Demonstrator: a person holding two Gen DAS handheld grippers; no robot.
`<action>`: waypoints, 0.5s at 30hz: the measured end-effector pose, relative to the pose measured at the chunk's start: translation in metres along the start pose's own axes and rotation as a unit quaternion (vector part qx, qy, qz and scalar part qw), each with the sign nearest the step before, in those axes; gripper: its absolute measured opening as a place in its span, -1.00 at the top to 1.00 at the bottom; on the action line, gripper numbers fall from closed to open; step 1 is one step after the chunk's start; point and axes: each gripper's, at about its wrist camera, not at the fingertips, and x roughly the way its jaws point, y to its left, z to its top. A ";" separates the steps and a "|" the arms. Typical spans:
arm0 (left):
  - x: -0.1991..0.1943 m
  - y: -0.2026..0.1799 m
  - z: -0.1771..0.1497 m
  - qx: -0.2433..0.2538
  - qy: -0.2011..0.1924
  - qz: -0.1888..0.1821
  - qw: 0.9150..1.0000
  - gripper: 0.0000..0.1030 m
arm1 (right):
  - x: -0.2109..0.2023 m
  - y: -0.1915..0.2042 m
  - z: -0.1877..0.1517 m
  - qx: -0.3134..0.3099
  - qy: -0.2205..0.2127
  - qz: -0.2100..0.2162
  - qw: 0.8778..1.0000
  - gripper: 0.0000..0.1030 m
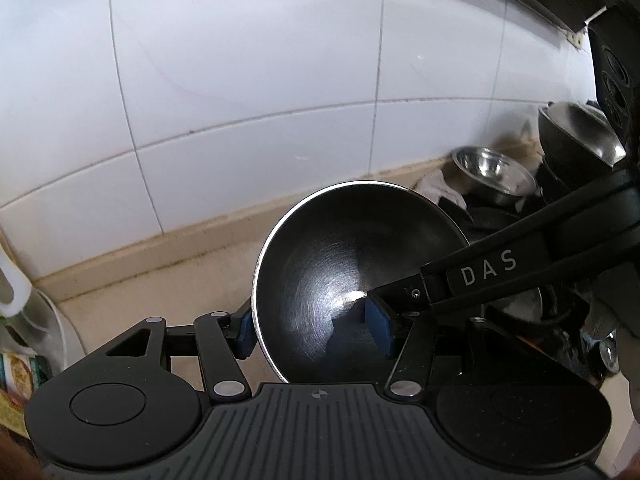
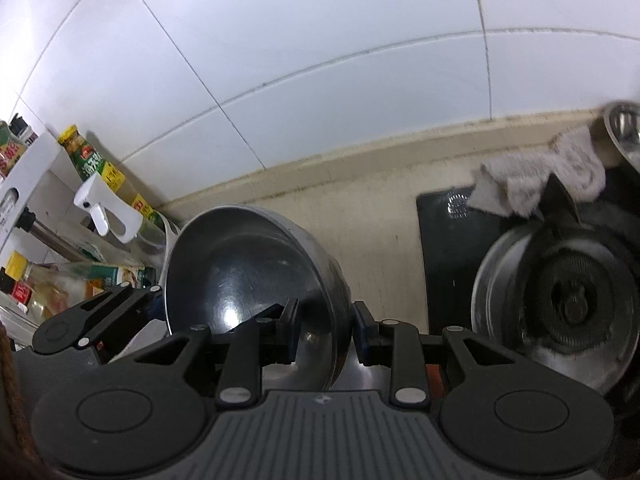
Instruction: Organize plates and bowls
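Observation:
A steel bowl (image 1: 340, 248) (image 2: 240, 264) hangs tilted above the beige counter (image 2: 380, 232), its hollow facing both cameras. My left gripper (image 1: 312, 330) spans its left side, one blue pad outside the rim and the other pressed inside the hollow. My right gripper (image 2: 324, 328) is shut on the bowl's right wall, one finger inside and one outside. In the left wrist view the right gripper (image 1: 384, 300) comes in from the right and reaches into the bowl. In the right wrist view the left gripper's pad (image 2: 157, 307) shows at the bowl's left rim.
A second steel bowl (image 1: 492, 168) and a stack of dark pans (image 1: 576, 140) stand at the right by the tiled wall. A grey cloth (image 2: 540, 176) lies beside a gas burner (image 2: 572, 300). Sauce bottles (image 2: 92, 164) and a white spray trigger (image 2: 104, 208) crowd a rack on the left.

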 end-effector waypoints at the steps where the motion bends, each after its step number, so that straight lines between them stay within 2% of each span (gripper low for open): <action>1: -0.001 -0.002 -0.003 0.002 0.002 -0.001 1.000 -0.20 | 0.000 0.000 -0.004 0.002 0.002 -0.002 1.000 0.51; 15: 0.010 -0.006 -0.027 0.006 0.037 -0.012 0.999 -0.20 | 0.017 -0.003 -0.034 0.016 0.029 -0.028 0.999 0.51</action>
